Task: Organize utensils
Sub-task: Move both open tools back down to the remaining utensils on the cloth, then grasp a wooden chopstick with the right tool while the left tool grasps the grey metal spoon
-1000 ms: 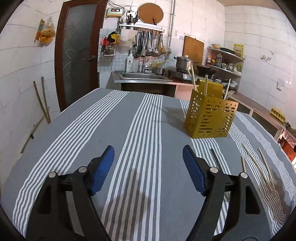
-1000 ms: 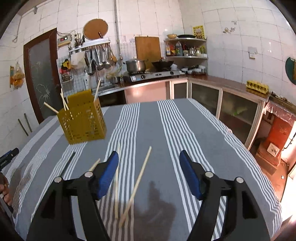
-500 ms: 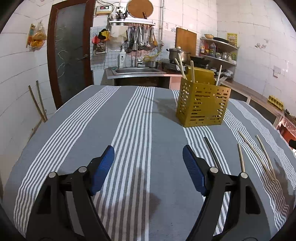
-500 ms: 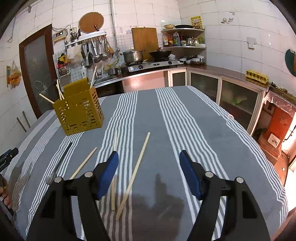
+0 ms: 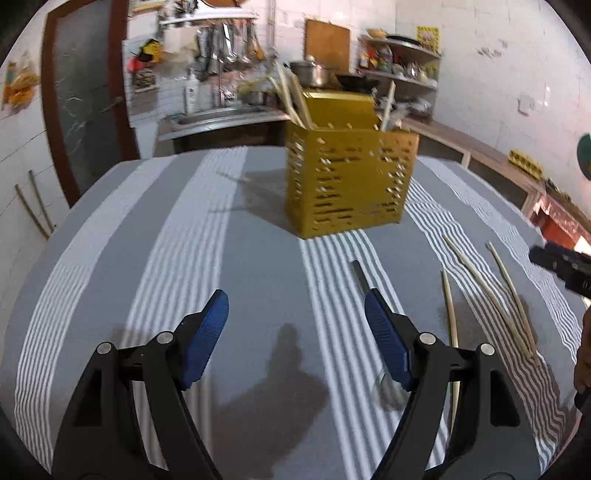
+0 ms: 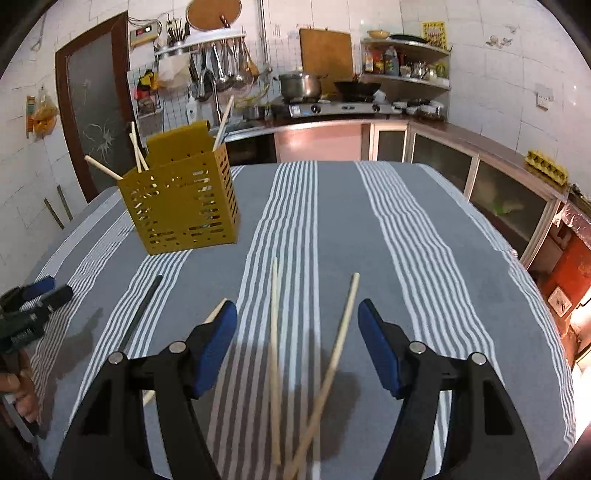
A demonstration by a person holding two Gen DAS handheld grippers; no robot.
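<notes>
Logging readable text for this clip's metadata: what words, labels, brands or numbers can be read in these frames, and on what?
No text can be read.
Yellow poster on the wall: print too small.
Bottles on the shelf: labels too small.
Wall box with a red display: digits blurred.
Left hand-held gripper, seen from the right wrist: pale marking, illegible.
Yellow holder: slots only, no lettering.

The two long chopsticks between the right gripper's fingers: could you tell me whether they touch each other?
Touching: the right wrist view shows the two long chopsticks crossing near their lower ends.
</notes>
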